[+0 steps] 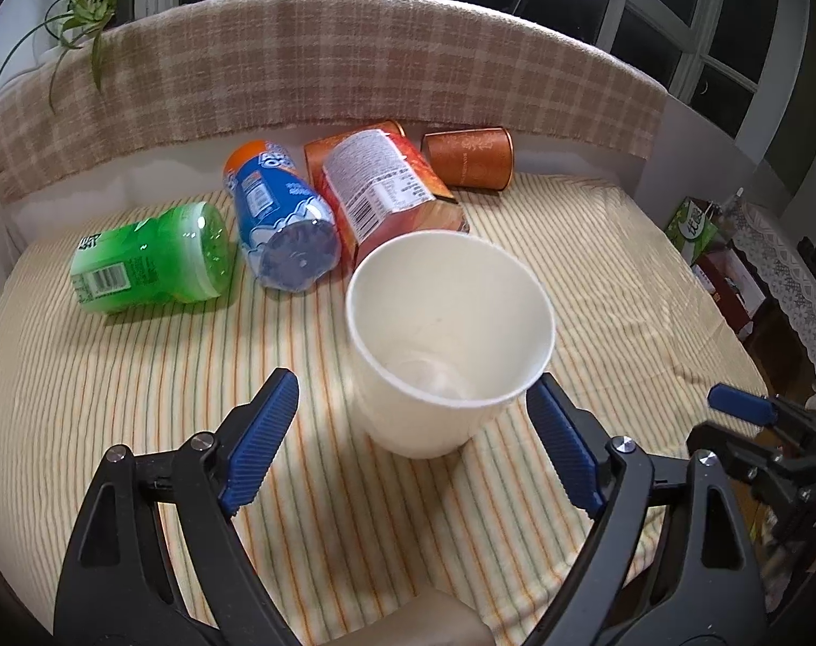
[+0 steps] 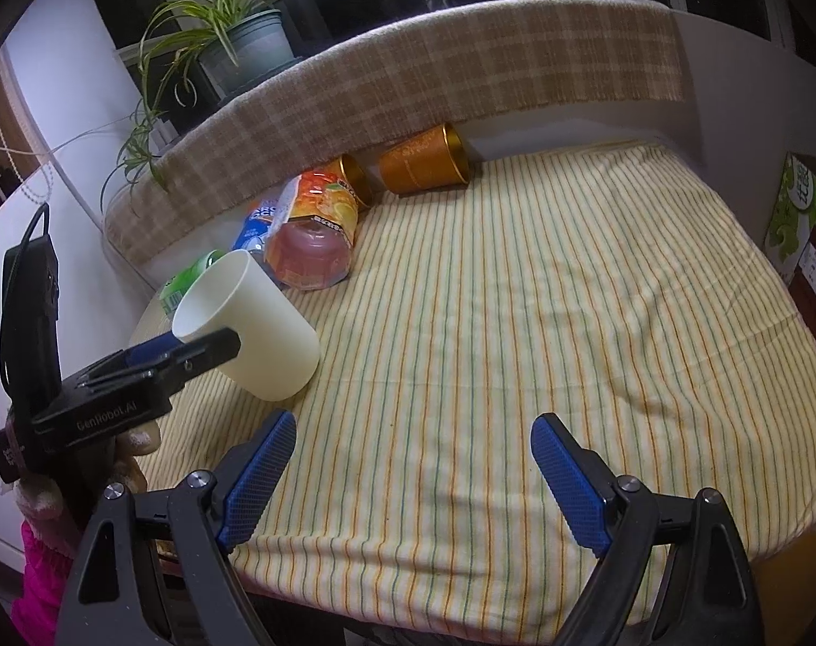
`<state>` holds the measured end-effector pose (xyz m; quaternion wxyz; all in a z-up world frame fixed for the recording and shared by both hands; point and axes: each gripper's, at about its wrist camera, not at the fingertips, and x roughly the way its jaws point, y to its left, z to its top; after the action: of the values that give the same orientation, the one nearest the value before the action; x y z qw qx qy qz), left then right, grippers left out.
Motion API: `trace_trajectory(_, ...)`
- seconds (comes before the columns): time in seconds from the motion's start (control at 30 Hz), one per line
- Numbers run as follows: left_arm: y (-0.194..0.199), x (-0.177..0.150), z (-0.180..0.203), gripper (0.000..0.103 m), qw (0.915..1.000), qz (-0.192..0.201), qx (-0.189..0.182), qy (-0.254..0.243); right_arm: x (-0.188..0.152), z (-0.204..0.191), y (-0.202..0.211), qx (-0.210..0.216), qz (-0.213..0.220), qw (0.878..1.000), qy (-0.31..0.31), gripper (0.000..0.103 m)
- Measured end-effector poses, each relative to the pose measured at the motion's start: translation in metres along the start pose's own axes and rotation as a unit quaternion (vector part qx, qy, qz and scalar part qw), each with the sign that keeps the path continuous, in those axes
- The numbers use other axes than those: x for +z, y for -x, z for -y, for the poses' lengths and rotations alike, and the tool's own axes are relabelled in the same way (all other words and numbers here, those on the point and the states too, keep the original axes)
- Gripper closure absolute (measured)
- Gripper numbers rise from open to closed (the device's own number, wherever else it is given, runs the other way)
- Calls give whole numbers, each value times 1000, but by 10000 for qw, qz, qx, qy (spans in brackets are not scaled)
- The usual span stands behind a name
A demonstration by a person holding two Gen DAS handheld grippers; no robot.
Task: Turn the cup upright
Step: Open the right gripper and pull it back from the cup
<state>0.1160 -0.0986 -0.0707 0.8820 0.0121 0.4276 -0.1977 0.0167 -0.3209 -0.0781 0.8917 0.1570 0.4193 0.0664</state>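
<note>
Left hand-held gripper [image 1: 412, 433] astride cup [image 1: 445, 339]

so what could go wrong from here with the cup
1. The white cup is tilted, its base edge on the striped cloth, and the left tool is wide open around it; it could tip or roll rather than settle upright.
2. The soft, wrinkled cloth gives an uneven footing.
3. The orange jar and blue bottle lie close behind; a sliding cup could knock them.
</note>
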Motion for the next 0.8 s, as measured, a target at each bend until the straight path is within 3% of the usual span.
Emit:
trace_trajectory(0.27, 21, -18, -16, 14, 9994, 201, 246, 128, 5, -15, 8, -164, 265, 9991, 271, 12)
trace_trajectory(0.5, 61, -32, -27, 14, 9945, 773, 625, 339, 8, -34, 20, -475, 712, 9945, 606, 11)
trace_trajectory(0.6, 81, -37, -25, 14, 9894, 1119, 873, 311, 10, -42, 26, -598, 965, 9908, 739, 5)
trace_trajectory(0.8, 119, -42, -21, 13, 9769, 1743, 1203, 288, 12, -59, 39, -845, 1419, 9813, 987, 2)
